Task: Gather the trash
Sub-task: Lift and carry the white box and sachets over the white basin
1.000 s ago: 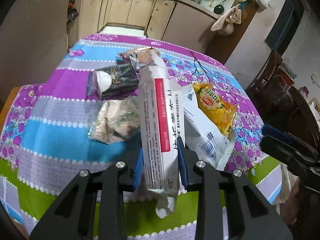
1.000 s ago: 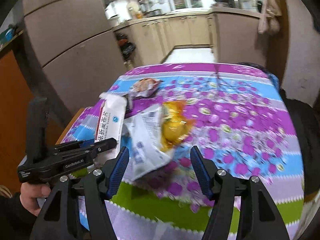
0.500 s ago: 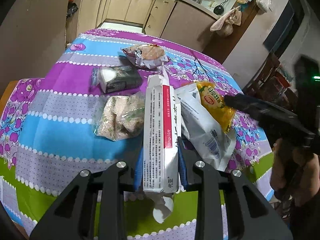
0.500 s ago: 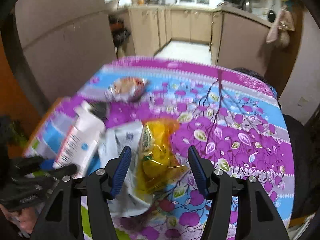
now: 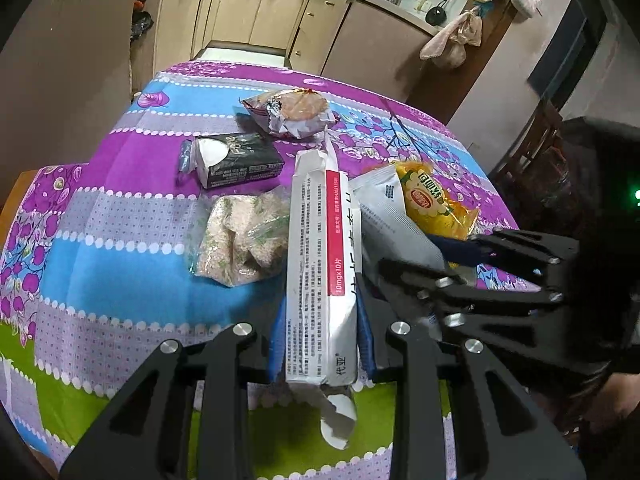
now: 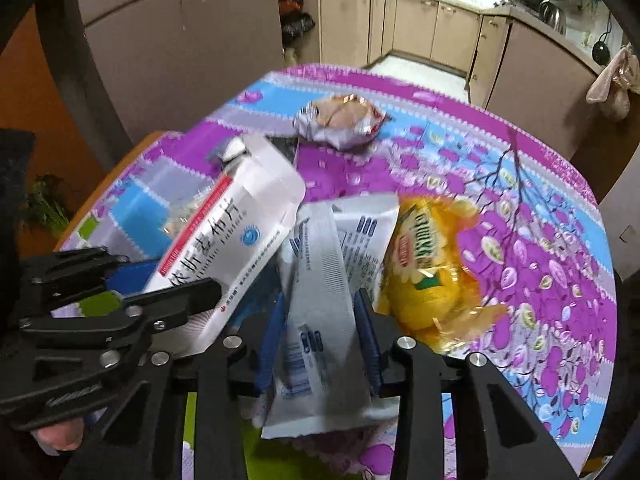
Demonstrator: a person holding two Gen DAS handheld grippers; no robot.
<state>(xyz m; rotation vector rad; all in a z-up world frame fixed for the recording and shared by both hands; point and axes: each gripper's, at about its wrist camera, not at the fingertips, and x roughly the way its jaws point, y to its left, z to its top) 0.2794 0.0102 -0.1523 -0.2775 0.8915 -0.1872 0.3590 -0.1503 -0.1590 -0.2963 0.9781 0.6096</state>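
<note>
Trash: left tool (image 5: 320, 344) is clamping the medicine box (image 5: 324, 264) clear of the worktop (image 5: 120, 256); right tool (image 6: 318, 336) is closing around the white pouch (image 6: 324, 300), gathering both.

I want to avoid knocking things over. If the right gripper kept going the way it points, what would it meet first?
The white packet, already between the closing jaws of the right gripper. Just past it, probably the tablecloth it lies on; the yellow snack bag sits slightly to the side.
</note>
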